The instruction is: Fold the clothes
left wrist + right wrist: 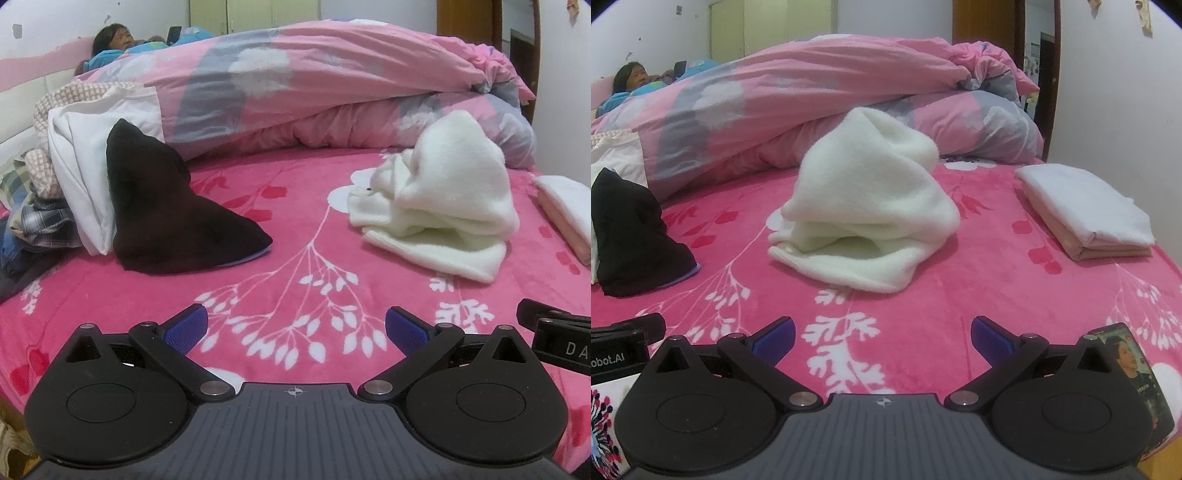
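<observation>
A crumpled cream fleece garment (443,199) lies heaped on the pink floral bed sheet (295,229); it shows ahead of centre in the right wrist view (864,206). A black garment (162,214) leans against a white pillow (77,177) at the left, also seen in the right wrist view (631,236). A folded white and beige stack (1086,210) sits at the right. My left gripper (295,328) is open and empty above the sheet. My right gripper (882,336) is open and empty, short of the cream garment.
A rolled pink and grey duvet (314,88) runs across the back of the bed. A person (118,38) lies at the far left. A pile of checked clothes (33,206) sits at the left edge. A phone (1134,380) lies by my right gripper.
</observation>
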`<state>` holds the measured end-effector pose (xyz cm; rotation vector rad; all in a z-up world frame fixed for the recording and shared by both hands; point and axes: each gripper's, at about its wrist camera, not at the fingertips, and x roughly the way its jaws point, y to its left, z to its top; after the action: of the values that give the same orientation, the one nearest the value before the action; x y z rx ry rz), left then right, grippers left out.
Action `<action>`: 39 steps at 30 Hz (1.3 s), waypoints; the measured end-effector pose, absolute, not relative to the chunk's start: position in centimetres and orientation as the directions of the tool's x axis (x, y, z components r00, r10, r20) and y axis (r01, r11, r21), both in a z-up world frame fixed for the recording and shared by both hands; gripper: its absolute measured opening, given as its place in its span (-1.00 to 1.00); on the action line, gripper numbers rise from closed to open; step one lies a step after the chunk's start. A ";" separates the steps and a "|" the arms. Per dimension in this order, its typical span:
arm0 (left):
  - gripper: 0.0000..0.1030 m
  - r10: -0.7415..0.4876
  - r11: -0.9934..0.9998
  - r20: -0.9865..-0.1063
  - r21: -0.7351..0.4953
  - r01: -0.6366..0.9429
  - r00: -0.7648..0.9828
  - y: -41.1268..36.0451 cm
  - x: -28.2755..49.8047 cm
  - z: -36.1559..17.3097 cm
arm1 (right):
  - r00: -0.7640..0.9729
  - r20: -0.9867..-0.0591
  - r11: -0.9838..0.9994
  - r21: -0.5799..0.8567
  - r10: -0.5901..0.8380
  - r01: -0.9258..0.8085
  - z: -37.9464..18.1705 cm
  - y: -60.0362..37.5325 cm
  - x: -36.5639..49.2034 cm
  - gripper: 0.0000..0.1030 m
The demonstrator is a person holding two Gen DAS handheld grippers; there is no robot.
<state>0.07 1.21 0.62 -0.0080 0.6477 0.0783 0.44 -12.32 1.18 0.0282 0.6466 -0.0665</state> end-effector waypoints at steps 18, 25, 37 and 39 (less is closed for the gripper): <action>1.00 0.087 0.996 -0.610 0.030 -0.087 0.787 1.3 1.0 -0.1 | 0.792 -0.608 0.997 0.009 -0.052 0.072 0.7 -12.4 1.3 1.00; 1.00 0.072 0.996 -0.614 0.007 -0.086 0.786 1.8 2.0 -0.9 | 0.792 -0.608 0.997 0.017 -0.053 0.080 0.1 -12.6 2.0 1.00; 1.00 -0.059 0.994 -0.548 -0.108 -0.001 0.834 1.7 3.7 -0.9 | 0.822 -0.569 0.991 0.104 -0.009 0.083 -1.6 -15.1 3.1 1.00; 1.00 -0.092 0.993 -0.532 -0.111 0.039 0.842 1.3 4.5 -0.5 | 0.830 -0.557 0.986 0.147 0.015 0.081 -1.7 -16.2 3.4 1.00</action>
<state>4.50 1.34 -0.54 -0.0974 0.5665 -0.0694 3.45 -16.17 -1.72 0.1680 0.5908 -0.0355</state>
